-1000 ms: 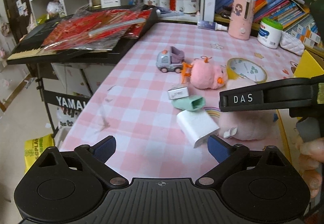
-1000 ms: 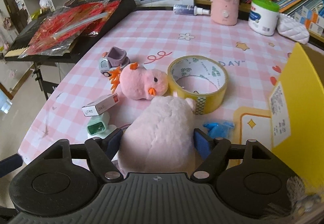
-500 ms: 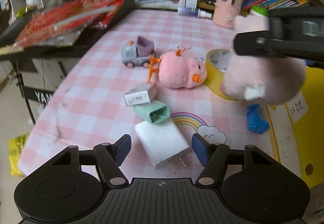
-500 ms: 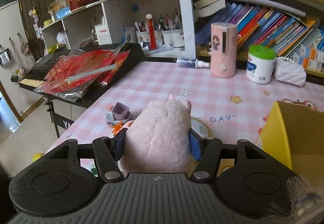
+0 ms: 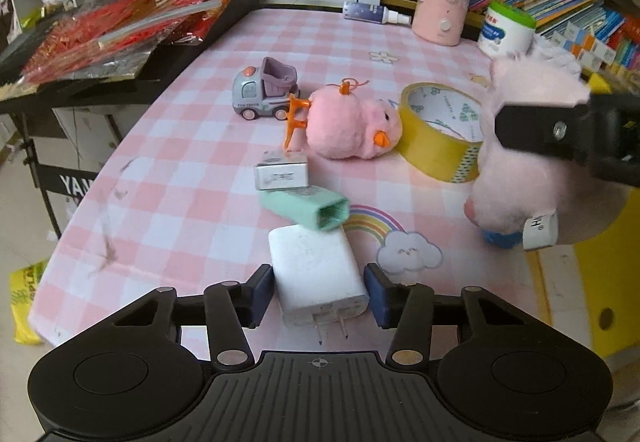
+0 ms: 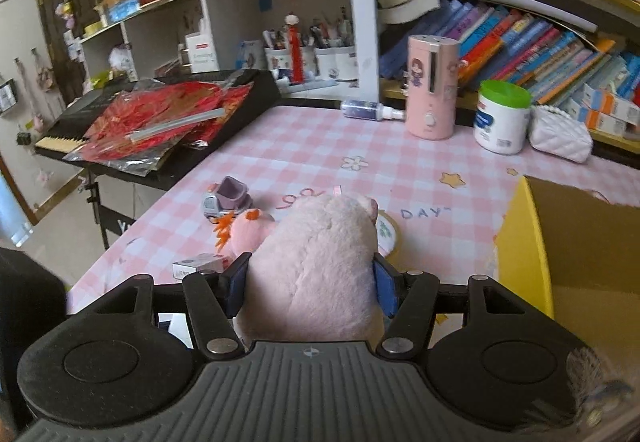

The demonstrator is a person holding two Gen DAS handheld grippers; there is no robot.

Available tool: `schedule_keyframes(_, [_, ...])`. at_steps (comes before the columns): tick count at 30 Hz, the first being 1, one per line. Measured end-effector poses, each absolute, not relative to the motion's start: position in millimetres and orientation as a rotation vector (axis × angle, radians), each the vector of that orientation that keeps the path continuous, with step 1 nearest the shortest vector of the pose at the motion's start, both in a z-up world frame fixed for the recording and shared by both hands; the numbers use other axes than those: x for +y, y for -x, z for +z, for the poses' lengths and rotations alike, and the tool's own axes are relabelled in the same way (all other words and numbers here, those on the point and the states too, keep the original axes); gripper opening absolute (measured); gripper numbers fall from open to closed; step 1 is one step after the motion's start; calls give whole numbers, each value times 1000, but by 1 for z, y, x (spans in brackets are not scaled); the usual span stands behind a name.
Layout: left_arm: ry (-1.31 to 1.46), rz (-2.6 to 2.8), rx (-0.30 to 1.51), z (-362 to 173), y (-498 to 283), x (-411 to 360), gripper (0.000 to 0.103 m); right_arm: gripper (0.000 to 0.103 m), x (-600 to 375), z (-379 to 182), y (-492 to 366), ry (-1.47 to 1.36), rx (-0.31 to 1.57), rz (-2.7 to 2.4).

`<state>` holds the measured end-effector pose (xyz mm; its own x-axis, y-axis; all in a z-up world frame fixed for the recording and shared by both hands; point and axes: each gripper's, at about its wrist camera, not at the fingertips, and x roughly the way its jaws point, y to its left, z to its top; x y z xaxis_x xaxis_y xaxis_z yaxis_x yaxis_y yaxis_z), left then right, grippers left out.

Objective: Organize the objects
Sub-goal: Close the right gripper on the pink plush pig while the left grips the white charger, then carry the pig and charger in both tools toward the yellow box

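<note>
Right gripper (image 6: 311, 288) pinches pale pink plush toy (image 6: 316, 262) above table; left gripper (image 5: 319, 296) fingers spread, straddling white charger (image 5: 316, 274)

A lived-in home study or child's room: crowded bookshelves (image 6: 532, 42), pen cups (image 6: 312, 60), a keyboard piano (image 6: 100, 110), and a pink gingham tablecloth (image 5: 320, 42) strewn with toys.

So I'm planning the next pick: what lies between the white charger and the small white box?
In the left wrist view, a mint-green open-ended case lies between the white charger and small white box.
</note>
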<state>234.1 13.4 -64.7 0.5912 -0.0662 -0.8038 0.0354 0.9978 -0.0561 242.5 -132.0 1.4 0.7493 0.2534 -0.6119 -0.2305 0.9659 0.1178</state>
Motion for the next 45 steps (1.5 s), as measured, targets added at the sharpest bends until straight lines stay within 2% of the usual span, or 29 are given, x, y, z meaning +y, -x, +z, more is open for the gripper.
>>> schedule_keyframes(4, [61, -86, 920, -56, -218, 20, 41, 59, -136, -2, -236, -56, 714, 217])
schedule_keyframes(21, [206, -109, 783, -14, -157, 64, 41, 59, -117, -8, -179, -76, 776, 197])
schedule_keyframes(45, [188, -190, 812, -13, -38, 101, 42, 59, -85, -5, -54, -108, 781, 160])
